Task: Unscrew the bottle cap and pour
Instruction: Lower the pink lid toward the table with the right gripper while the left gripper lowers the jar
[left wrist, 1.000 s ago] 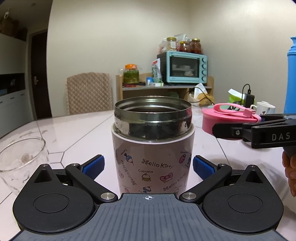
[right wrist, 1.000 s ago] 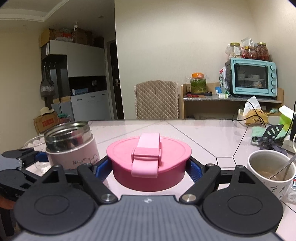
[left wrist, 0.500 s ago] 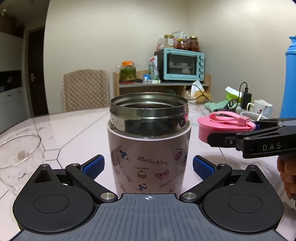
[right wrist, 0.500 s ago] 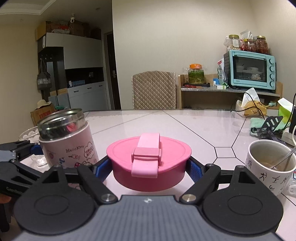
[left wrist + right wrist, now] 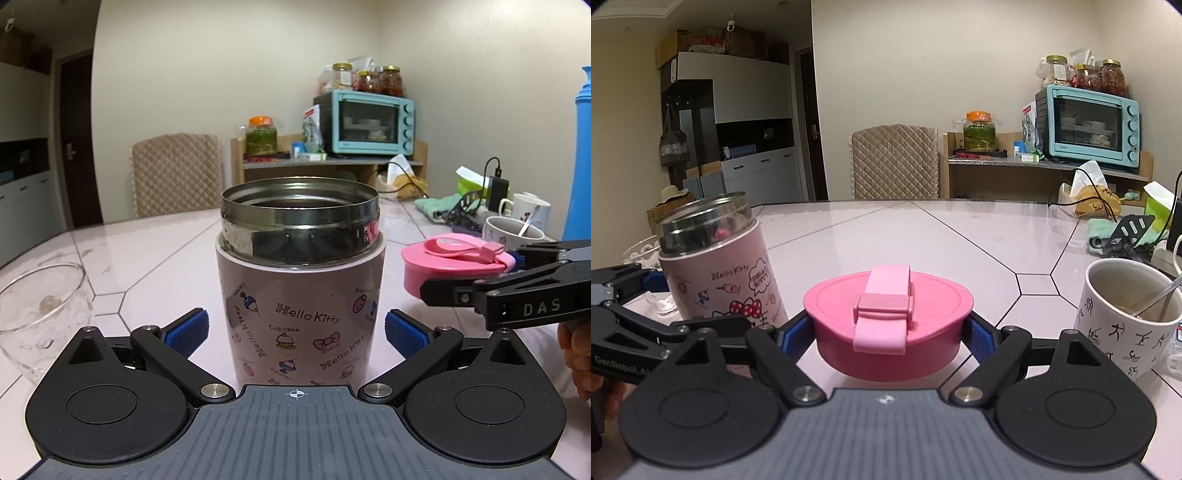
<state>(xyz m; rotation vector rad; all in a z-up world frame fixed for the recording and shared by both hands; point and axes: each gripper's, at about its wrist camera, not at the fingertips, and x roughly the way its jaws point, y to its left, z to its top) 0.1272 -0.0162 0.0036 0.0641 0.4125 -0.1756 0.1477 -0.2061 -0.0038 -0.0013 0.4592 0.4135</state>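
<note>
We are gripping the pink cap (image 5: 888,325) with our right gripper (image 5: 888,332), its blue pads (image 5: 979,338) pressing on both sides of the cap and holding it off the table (image 5: 960,236). Our left gripper (image 5: 295,332) is straddling the open flask (image 5: 301,284), but its blue pads (image 5: 186,330) are standing clear of the pink wall on either side, so that gripper is released. The flask is sitting upright on the table, its steel rim uncovered. The cap is hovering to the right of the flask, apart from it. A glass bowl (image 5: 40,310) is waiting near the table's left edge; a white mug (image 5: 1126,314) with a spoon is crowding our right. Ahead, the tabletop is lying bare up to the chair (image 5: 895,162).
</note>
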